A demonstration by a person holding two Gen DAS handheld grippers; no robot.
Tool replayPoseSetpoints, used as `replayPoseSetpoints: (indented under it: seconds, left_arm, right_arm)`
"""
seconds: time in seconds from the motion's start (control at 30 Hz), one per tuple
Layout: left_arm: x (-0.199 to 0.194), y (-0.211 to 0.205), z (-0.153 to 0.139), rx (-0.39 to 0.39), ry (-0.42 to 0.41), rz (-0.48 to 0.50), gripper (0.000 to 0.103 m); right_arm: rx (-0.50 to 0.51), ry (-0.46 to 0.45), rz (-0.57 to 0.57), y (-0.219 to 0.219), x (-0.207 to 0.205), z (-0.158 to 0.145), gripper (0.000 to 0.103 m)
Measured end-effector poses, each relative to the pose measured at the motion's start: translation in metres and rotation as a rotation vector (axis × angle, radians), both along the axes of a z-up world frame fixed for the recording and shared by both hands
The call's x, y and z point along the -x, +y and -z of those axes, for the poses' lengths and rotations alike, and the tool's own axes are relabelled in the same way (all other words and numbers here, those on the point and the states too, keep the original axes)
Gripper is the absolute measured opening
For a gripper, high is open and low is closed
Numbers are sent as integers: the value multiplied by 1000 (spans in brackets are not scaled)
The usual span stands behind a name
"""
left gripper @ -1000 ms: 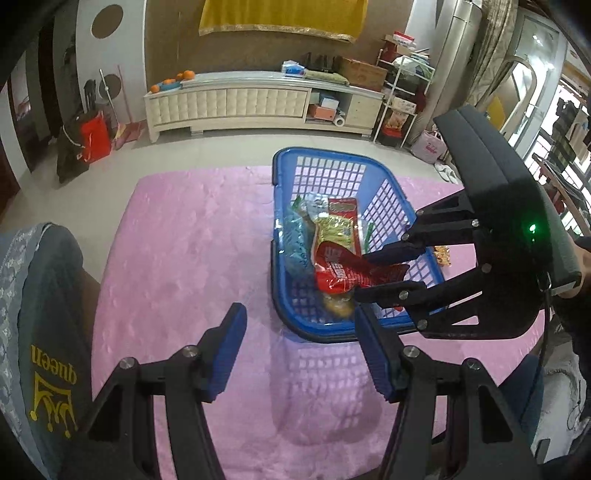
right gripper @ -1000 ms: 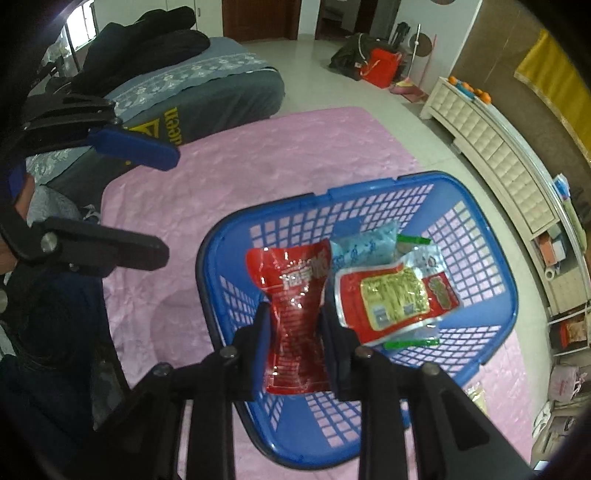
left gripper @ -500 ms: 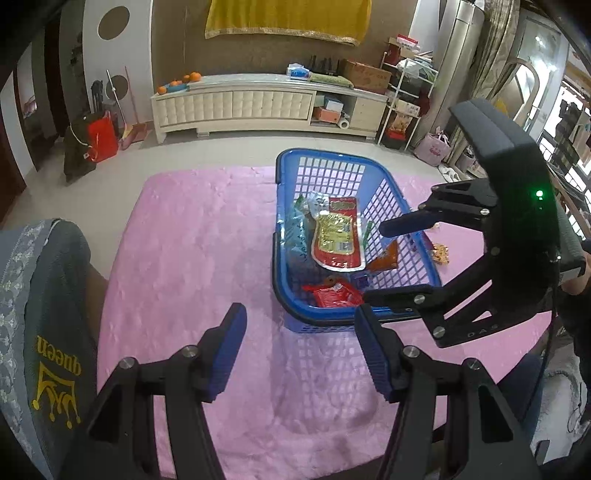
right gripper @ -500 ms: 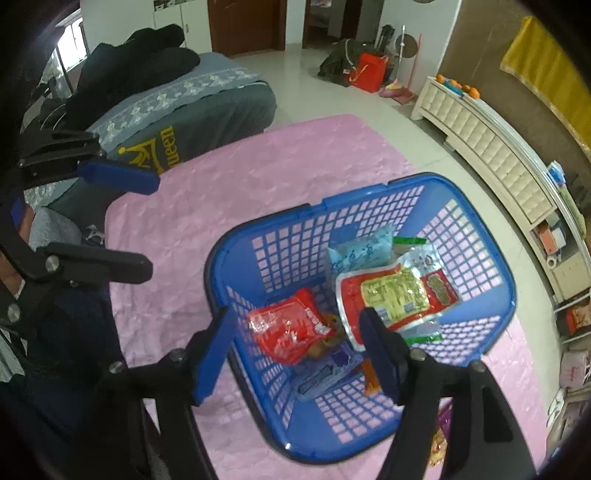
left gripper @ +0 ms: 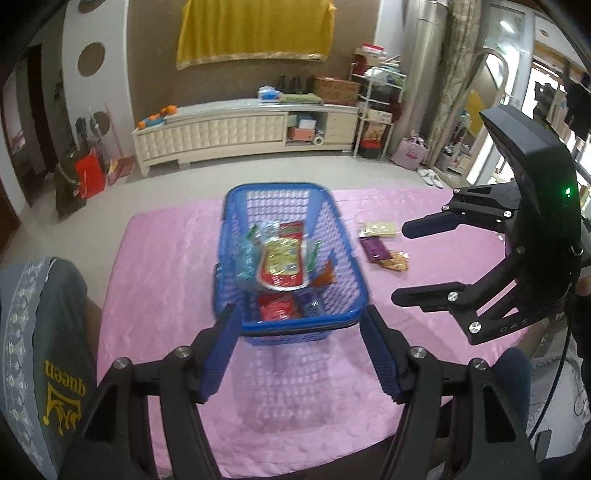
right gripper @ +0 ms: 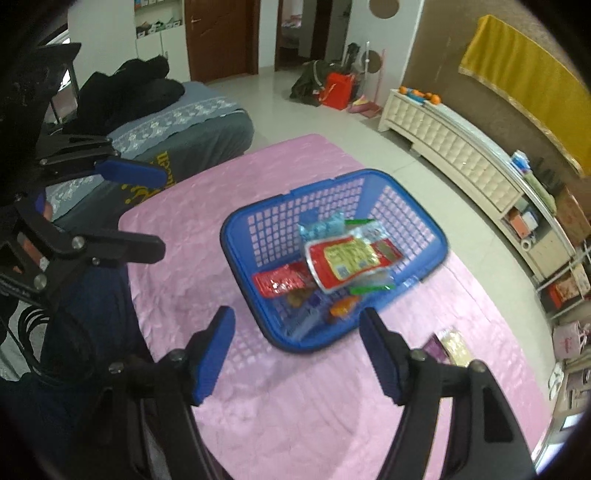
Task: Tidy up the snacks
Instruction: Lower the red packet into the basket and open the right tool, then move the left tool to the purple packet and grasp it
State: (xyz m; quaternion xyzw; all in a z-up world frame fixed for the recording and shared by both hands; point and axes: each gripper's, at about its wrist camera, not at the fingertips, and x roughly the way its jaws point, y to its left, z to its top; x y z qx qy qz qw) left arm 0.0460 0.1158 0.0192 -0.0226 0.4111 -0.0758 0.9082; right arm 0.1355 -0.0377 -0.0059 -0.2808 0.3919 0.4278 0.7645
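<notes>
A second ago the right hand-held gripper [right gripper: 297,350] was clamped on the red packet [right gripper: 280,282] over the basket [right gripper: 236,236]; since then its jaws have been opening, the packet has dropped to the basket floor, and the jaws now stand apart with nothing between them, back from the basket's near rim. The left hand-held gripper [left gripper: 299,354] has also pulled back and up: the basket looks smaller and farther off than before. Its jaws have just been opening a little wider and hold nothing.

The red packet lies flat at the near end of the basket, beside a large red-and-yellow pouch [right gripper: 347,258], a light blue bag [right gripper: 321,227] and some small wrappers. Three loose snacks [left gripper: 380,242] remain on the pink cloth [left gripper: 166,266] of the counter, right of the basket in the left view.

Beyond the counter are a tiled floor, a long cream cabinet [left gripper: 236,129] with oranges on top, a yellow hanging [left gripper: 255,29] on the brown wall, and a grey bed [right gripper: 177,122] with dark clothes heaped on it.
</notes>
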Motion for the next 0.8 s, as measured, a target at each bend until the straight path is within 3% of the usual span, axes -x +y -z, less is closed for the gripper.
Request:
replayPoseSetpoints:
  seconds: [0.47,0.8]
  left_arm:
    - [-27,-91,-1,-44,-10,131,67]
    - [-65,-142,14,-43,2,191,67]
  right_arm:
    - [-47,-36,193,-106,-8,-13,74]
    - [-69,-17,291,-160,-30,2,74]
